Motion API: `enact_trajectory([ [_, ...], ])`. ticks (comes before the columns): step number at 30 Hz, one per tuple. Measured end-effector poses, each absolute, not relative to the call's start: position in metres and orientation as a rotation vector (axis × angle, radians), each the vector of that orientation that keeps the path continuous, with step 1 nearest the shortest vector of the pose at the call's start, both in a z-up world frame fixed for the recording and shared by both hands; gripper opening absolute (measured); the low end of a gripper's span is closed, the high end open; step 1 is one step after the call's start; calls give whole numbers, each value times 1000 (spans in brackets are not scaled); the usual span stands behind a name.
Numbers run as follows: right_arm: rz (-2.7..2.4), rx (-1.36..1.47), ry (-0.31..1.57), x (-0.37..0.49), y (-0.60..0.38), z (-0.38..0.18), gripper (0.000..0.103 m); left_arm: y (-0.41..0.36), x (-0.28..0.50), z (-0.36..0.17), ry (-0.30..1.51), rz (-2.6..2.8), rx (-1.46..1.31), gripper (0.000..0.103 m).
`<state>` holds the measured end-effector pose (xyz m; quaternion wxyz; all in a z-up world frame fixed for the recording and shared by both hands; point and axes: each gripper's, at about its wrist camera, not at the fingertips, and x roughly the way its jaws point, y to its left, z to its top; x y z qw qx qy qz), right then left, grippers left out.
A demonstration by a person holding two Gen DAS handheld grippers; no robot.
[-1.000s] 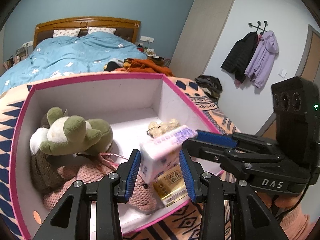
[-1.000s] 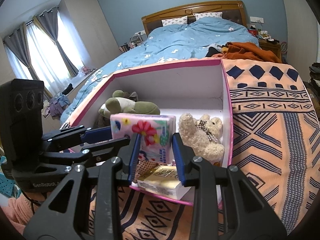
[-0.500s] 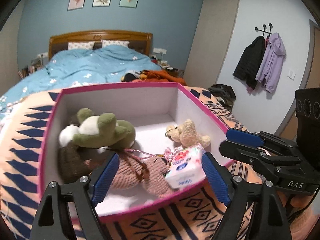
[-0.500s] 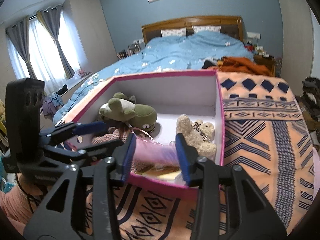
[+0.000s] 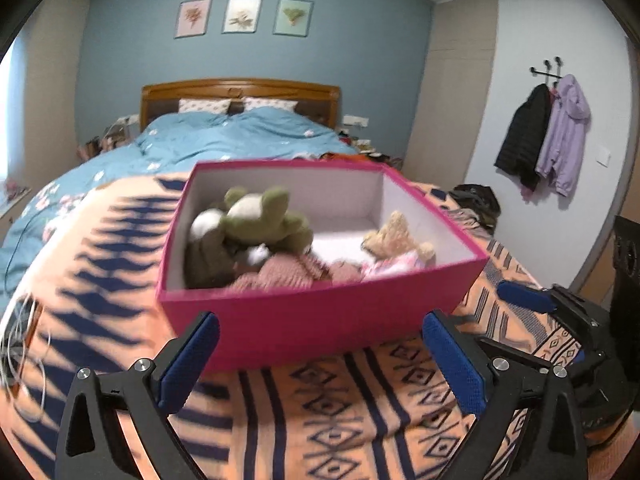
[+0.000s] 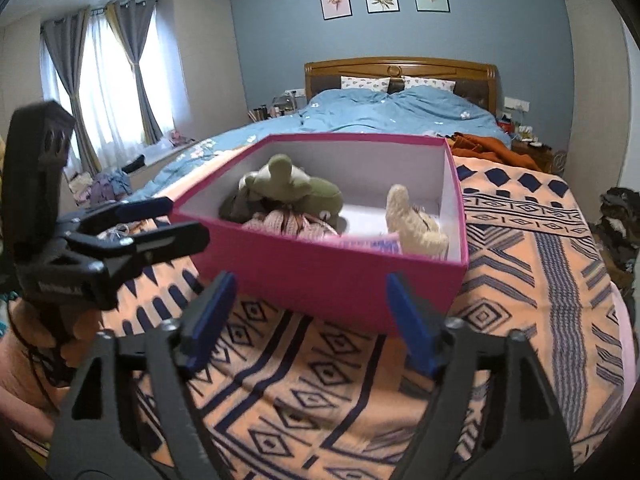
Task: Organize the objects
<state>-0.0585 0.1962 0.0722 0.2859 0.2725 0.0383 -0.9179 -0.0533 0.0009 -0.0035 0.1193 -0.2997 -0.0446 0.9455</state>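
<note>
In the left wrist view, the left tongs (image 5: pixel 318 358) are spreading wide with nothing between the blue pads, which sit just short of the near wall of the pink box (image 5: pixel 320 320) on the patterned orange blanket (image 5: pixel 340 420). Going left to right inside the box: a green plush frog (image 5: pixel 264 220) at about ten o'clock, a pink knitted toy (image 5: pixel 288 274) below it toward the near wall, a flowery tissue pack (image 5: pixel 394 266) at about four o'clock and a beige teddy bear (image 5: pixel 394 236) behind it. At the far right the right tongs (image 6: pixel 312 320) are also opening and empty, facing the same box from the front. The placing step looks finished, with the pack lying in the box and both tongs clear of it. Next would be finding any loose item on the bed (image 5: pixel 224 140) or blanket; none is plainly visible, so the hands likely need to look elsewhere.
</note>
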Motion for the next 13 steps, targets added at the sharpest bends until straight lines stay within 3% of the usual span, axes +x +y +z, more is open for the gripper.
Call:
enact_trajectory([
  [3, -2485, 737, 118, -51, 195, 63, 96, -1, -46, -17, -113, 2794, -935, 103],
  [13, -2479, 803, 58, -47, 198, 48, 97, 4, -27, -36, -99, 2820, -985, 103],
])
